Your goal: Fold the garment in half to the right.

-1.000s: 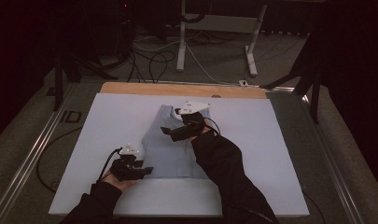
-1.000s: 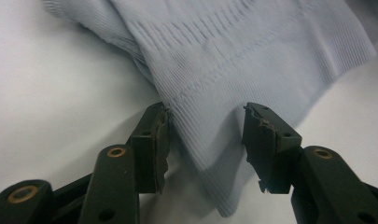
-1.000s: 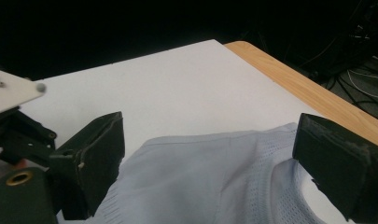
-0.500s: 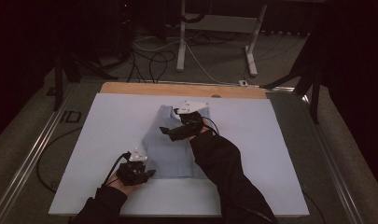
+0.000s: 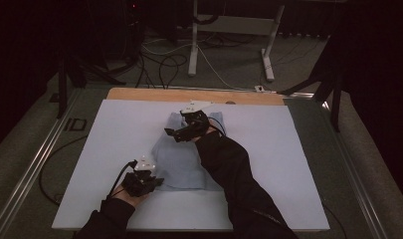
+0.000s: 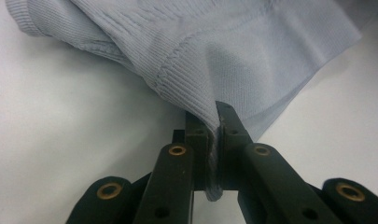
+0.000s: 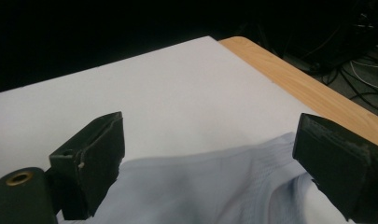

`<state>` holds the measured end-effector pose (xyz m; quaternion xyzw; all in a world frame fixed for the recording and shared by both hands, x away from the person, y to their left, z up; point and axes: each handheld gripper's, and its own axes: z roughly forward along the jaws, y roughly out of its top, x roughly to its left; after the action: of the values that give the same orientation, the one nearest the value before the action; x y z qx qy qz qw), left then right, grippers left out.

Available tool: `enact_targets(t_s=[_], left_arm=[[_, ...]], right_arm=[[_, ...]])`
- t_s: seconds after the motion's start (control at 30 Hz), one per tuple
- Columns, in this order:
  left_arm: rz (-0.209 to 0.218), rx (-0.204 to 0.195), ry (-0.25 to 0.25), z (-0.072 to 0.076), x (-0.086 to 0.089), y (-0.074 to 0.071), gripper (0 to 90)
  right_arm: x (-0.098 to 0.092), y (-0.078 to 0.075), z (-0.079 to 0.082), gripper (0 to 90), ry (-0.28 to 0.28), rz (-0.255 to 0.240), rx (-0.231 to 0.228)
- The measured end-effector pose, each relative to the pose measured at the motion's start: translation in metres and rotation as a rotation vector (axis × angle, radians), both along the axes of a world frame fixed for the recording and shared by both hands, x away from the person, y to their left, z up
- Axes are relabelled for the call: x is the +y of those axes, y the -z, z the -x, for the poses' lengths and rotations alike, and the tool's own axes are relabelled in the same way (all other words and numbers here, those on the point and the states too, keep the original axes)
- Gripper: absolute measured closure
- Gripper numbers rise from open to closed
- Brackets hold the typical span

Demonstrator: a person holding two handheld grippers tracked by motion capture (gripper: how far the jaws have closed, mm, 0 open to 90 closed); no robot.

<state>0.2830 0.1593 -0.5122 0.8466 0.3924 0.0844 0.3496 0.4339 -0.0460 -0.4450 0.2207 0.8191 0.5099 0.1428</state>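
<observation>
Pale blue ribbed cloth (image 6: pixel 233 51) lies on a white sheet (image 5: pixel 119 129); the desk (image 5: pixel 154 94) is tan wood; both claws are black.

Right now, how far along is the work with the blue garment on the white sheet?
Done: the left gripper has just closed on the near edge of the light blue garment. In hand: the right gripper hangs open over the far edge, not yet gripping. Left: that far grip, then any folding; the garment lies mostly flat on the white sheet.
</observation>
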Motion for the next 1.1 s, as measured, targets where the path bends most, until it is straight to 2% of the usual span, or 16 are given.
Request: enact_targets(t_s=[0.17,0.27,0.33,0.5,0.57,0.6,0.67,0.7,0.77,0.8,0.93,1.1], left_arm=[[0.013,-0.015,0.008,0.0,0.001,-0.002,86.5],[0.028,-0.02,0.014,0.0,0.003,-0.003,86.5],[0.025,-0.025,0.018,0.0,0.002,-0.004,86.5],[0.024,-0.037,0.012,0.0,0.002,-0.003,86.5],[0.027,-0.033,0.01,0.0,0.002,-0.003,86.5],[0.028,-0.032,0.007,0.0,0.002,-0.003,86.5],[0.031,-0.029,0.007,0.0,0.002,-0.002,86.5],[0.038,-0.027,0.006,0.0,0.002,-0.002,86.5],[0.04,-0.025,0.004,-0.001,0.003,-0.002,86.5],[0.04,-0.026,0.004,-0.001,0.003,-0.002,86.4],[0.043,-0.028,0.002,-0.001,0.003,-0.002,86.5],[0.049,-0.031,0.0,0.0,0.002,-0.003,86.5]], right_arm=[[0.009,0.003,-0.017,9.1,0.007,0.015,0.008],[0.012,0.007,-0.029,9.0,0.032,0.008,0.022],[0.016,0.009,-0.037,9.0,0.068,0.022,0.037],[0.023,0.016,-0.054,9.1,0.093,0.071,0.067],[0.027,0.019,-0.059,15.1,0.109,0.092,0.08],[0.029,0.022,-0.062,16.4,0.138,0.101,0.081],[0.031,0.025,-0.065,18.8,0.147,0.096,0.097],[0.035,0.029,-0.071,24.9,0.188,0.12,0.102],[0.037,0.031,-0.073,25.9,0.194,0.127,0.1],[0.041,0.034,-0.077,31.8,0.22,0.141,0.11],[0.049,0.04,-0.085,39.8,0.252,0.172,0.13],[0.055,0.049,-0.091,43.9,0.275,0.199,0.159]])
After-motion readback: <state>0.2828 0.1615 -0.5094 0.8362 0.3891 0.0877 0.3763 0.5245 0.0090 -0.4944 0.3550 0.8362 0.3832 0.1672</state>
